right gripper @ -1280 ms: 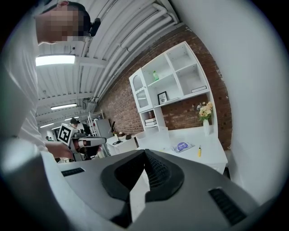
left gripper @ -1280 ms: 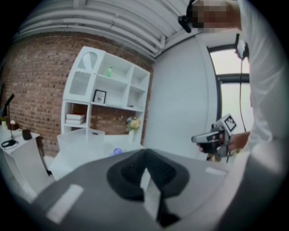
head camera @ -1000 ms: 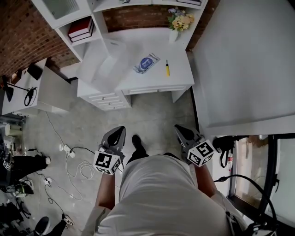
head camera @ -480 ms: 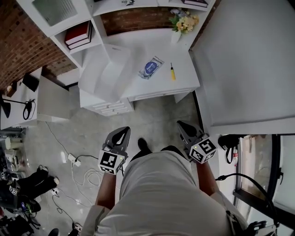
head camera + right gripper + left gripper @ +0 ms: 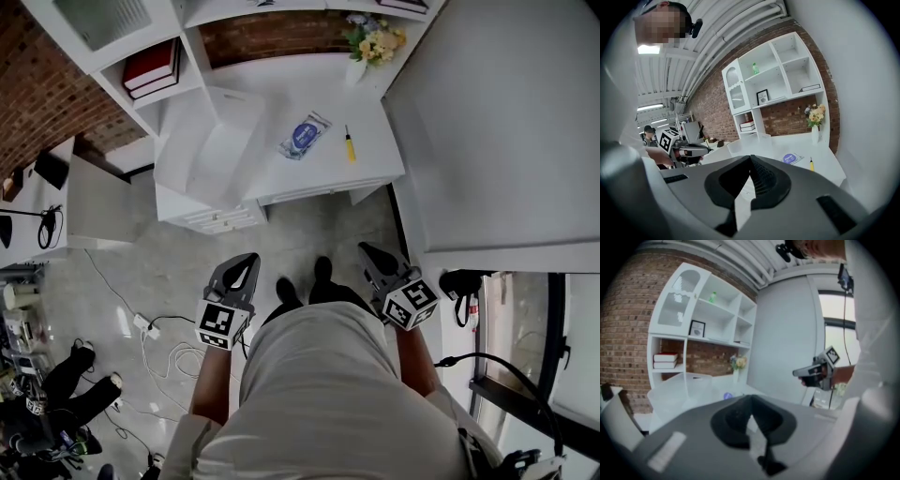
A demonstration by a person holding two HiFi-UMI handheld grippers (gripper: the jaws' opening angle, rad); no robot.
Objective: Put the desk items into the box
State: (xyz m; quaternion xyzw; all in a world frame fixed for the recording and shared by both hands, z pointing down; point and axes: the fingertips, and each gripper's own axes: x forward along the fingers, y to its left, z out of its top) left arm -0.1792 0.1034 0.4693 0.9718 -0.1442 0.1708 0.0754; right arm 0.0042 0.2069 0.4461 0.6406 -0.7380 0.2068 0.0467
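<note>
A white desk [image 5: 370, 159] stands ahead with a clear plastic box [image 5: 208, 142] on its left part. Beside the box lies a flat packet with a blue round label [image 5: 304, 135], and to its right a small yellow screwdriver [image 5: 350, 145]. My left gripper [image 5: 243, 268] and right gripper [image 5: 371, 256] hover over the floor, well short of the desk, both shut and empty. The right gripper view shows the packet [image 5: 791, 158], the screwdriver [image 5: 811, 163] and the box [image 5: 749, 142] beyond my closed jaws. In the left gripper view the box [image 5: 679, 387] sits ahead.
A vase of flowers [image 5: 367, 49] stands at the desk's back right. A white shelf unit holds red books [image 5: 148, 67]. A large white panel [image 5: 506, 131] rises on the right. Cables and a power strip [image 5: 141, 325] lie on the floor to the left.
Both grippers and the person have come closer to the desk; the desk and its items sit nearer in view. Both grippers stay shut.
</note>
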